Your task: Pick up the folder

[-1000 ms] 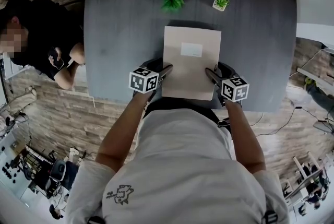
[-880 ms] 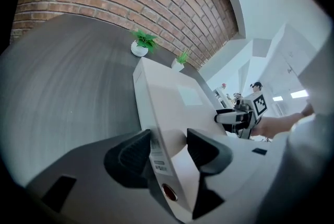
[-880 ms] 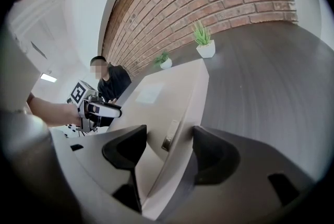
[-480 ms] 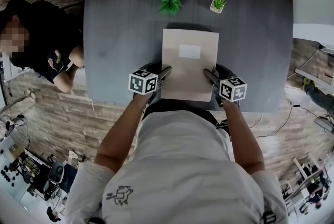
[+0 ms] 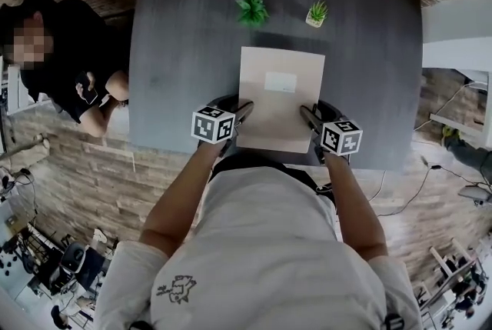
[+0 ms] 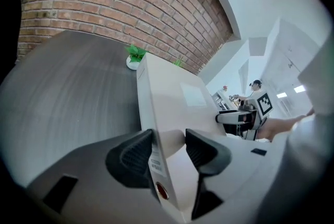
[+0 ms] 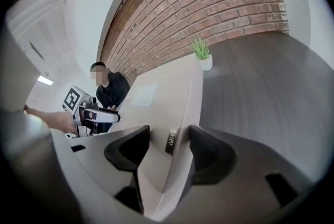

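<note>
A beige box folder (image 5: 280, 101) with a white label lies lengthwise over the near half of the dark grey table (image 5: 177, 51). My left gripper (image 5: 247, 107) is shut on its left edge near the front corner. My right gripper (image 5: 306, 111) is shut on its right edge opposite. Both pairs of jaws have just been closing, with the folder's thickness between them. In the left gripper view the folder (image 6: 172, 97) runs away from the gripper (image 6: 168, 139), one pad on its spine. In the right gripper view the folder (image 7: 156, 97) sits likewise in the gripper (image 7: 169, 137).
Two small potted plants (image 5: 252, 9) (image 5: 316, 13) stand beyond the folder's far edge. A person in black (image 5: 61, 51) sits at the table's left side. A brick wall runs behind the table. The table's front edge is just under my grippers.
Both grippers have closed in on the folder's side edges and risen a little. The folder looks slightly larger and nearer in the head view.
</note>
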The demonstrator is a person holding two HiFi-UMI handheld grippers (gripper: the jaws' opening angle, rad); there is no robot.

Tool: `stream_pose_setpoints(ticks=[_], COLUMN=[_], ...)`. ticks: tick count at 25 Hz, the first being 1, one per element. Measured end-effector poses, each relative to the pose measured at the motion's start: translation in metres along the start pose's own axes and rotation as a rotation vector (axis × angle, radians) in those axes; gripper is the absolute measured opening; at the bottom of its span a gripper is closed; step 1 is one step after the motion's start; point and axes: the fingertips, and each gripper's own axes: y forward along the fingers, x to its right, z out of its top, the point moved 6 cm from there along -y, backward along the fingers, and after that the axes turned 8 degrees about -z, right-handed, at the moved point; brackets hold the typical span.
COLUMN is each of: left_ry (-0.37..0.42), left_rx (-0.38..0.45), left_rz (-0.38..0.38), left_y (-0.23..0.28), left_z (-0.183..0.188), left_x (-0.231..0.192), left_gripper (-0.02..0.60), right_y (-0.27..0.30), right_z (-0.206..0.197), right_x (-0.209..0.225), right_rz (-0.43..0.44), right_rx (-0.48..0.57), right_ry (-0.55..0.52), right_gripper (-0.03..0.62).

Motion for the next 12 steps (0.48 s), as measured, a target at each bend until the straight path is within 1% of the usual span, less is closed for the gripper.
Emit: stream_pose_setpoints(ticks=[5, 12], left_ry=[0.060, 0.135], left_rx=[0.035, 0.117], left_rz=[0.024, 0.064], left_y=[-0.015, -0.041], left_z=[0.003, 0.013], left_x=[0.022, 0.058], left_gripper=[0.213, 0.213], right_y=[-0.022, -0.060], right_z=[0.003, 0.016], right_x=[-0.009, -0.025], right_rz=[-0.002, 0.000], right_rx=[0.047, 0.155], right_ry=[-0.034, -0.099], right_gripper=[0.242, 0.238])
